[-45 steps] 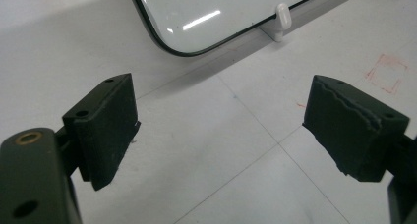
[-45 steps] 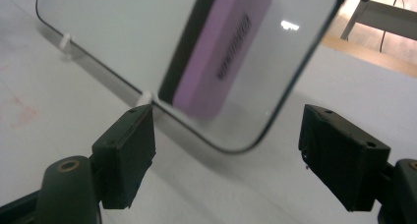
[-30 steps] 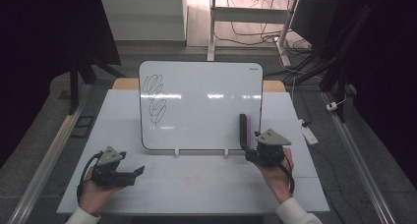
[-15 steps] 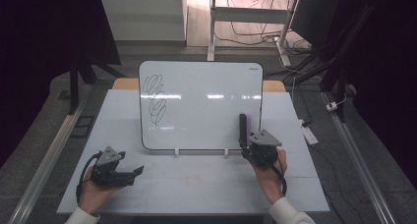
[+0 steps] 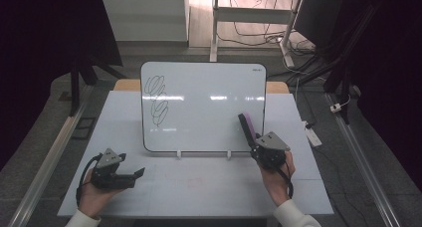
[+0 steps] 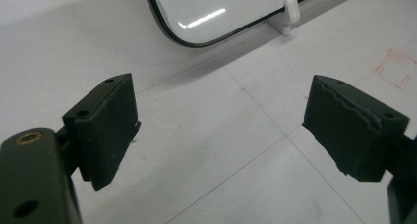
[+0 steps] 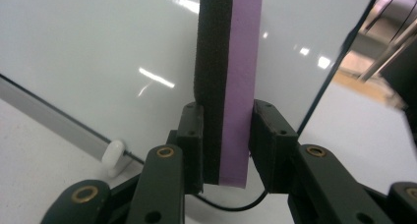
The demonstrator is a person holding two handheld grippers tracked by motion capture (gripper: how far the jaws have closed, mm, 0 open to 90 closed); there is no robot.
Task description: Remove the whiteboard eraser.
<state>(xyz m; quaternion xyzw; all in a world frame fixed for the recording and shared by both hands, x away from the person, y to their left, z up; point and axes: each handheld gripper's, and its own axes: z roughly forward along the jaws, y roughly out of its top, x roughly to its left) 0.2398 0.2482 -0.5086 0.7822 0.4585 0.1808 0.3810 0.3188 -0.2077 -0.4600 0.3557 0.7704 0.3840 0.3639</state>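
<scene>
The table (image 5: 199, 187) is the largest thing here, a pale sheet with the whiteboard (image 5: 209, 107) propped near upright on two small white feet toward its far side. Black scribbles (image 5: 157, 100) sit in the board's upper left part; the rest of its face looks clean.

The right gripper (image 5: 252, 140) has its fingers (image 7: 191, 130) clenched on a whiteboard eraser (image 7: 228, 81), which stands up out of them with a dark felt side and a purple foam side, just in front of the board's lower right part. Judging by this, the step in hand is wiping off the marks. To do it well, the felt face should be turned flat against the board and carried across and up to the scribbles, with light pressure, since the board only leans on its feet and could tip back or slide.

The left gripper (image 5: 134, 173) rests low on the table near the front left, its fingers (image 6: 105, 121) spread wide and grasping nothing; it could steady the board's left edge.

A faint red square mark (image 6: 398, 69) is drawn on the table. Nothing stands between eraser and scribbles.
</scene>
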